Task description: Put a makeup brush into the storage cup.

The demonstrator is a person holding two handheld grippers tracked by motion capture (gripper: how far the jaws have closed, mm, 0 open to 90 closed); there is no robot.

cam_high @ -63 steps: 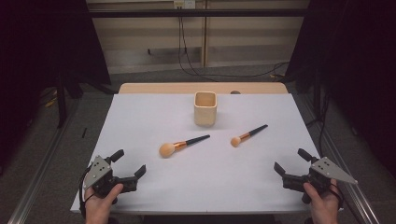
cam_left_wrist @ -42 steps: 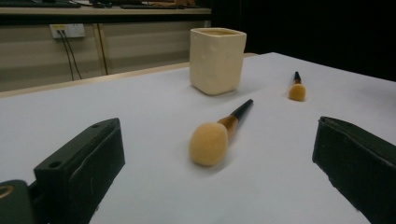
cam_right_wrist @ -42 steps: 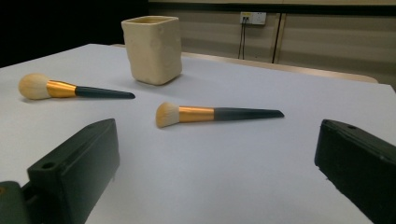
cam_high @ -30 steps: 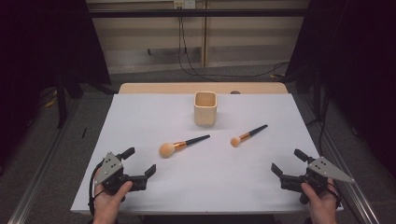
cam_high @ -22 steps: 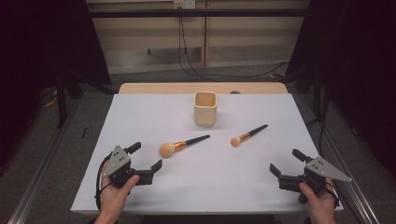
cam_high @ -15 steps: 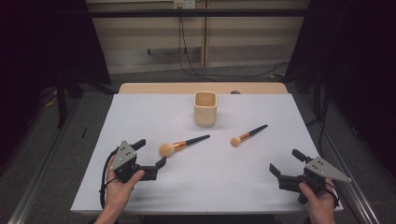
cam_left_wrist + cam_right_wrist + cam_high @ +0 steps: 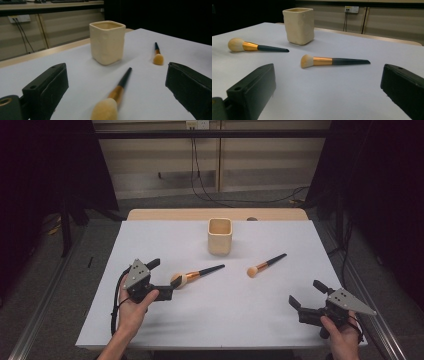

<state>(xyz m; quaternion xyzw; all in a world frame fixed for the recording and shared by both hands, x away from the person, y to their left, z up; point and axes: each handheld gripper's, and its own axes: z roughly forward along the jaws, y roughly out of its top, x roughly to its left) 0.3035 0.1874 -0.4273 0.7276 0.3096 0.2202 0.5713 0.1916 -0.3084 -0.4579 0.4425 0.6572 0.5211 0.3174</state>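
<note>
- Left gripper (image 7: 165, 279), jaws apart, straddles the near brush (image 7: 196, 274) head, toward the tabletop (image 7: 220, 320) left edge.
- Right gripper (image 7: 306, 293), jaws apart, sits near the front-right corner.

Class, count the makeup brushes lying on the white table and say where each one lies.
2. One makeup brush lies left of centre, its bristle head at the open left hand-held gripper. The other makeup brush lies right of centre, in front of the beige cup, whose inside cannot be seen.
</note>
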